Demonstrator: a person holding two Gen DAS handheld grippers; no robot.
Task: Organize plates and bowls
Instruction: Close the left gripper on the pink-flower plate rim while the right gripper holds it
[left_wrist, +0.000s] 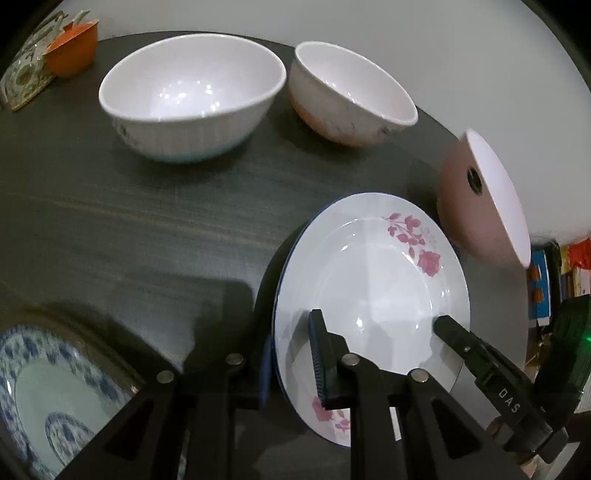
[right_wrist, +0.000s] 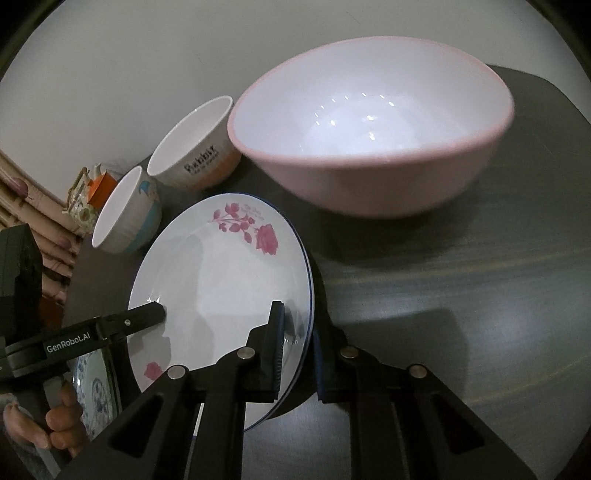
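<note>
Two grippers straddle opposite rims of the rose-printed white plate (left_wrist: 373, 280): left gripper (left_wrist: 291, 354) clenched on it, stacked over another. Right gripper (right_wrist: 299, 350) likewise clamps it; three bowls and blue-patterned plate (left_wrist: 44, 387) remain unsorted.

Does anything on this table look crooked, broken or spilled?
Nothing is broken or spilled. The oddity is the rose plate: both claws, left and right, straddle opposite rims of it. It sits on another plate, slightly off-centre.
</note>
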